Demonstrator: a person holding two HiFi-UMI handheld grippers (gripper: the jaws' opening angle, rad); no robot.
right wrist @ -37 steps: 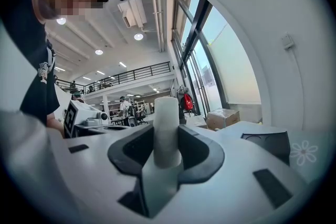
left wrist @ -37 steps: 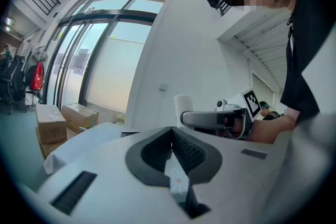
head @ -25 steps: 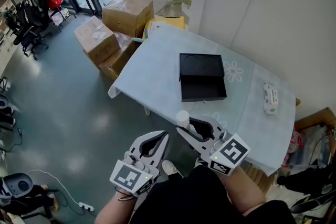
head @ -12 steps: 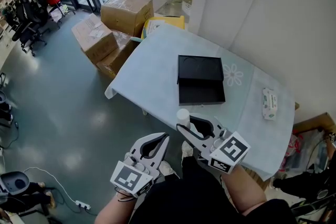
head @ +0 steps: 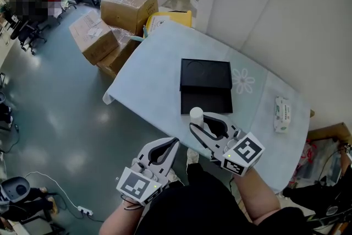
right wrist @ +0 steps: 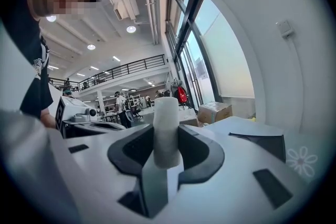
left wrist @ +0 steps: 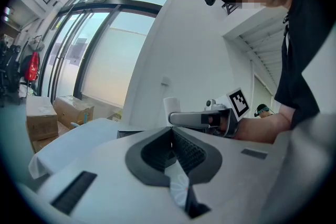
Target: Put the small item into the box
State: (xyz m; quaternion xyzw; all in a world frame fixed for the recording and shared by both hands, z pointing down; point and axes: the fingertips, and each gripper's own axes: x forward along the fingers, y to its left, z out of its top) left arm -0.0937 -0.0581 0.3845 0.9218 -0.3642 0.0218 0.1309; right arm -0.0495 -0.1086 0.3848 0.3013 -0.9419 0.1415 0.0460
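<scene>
Holding the small white item (right wrist: 166,123) upright in the right gripper (right wrist: 167,140), jaws spread wide and pressed against its sides, at the near edge of the cloth-covered surface (head: 154,80) and just short of the open black box (head: 208,103). Carrying nothing in the left gripper (head: 174,143), jaws drawn together, out past the surface edge over the floor. Farther off, a wipes packet (head: 282,114) toward the right end of the surface, well apart from the box, and cardboard cartons (head: 124,5) on the floor beyond its far-left corner.
</scene>
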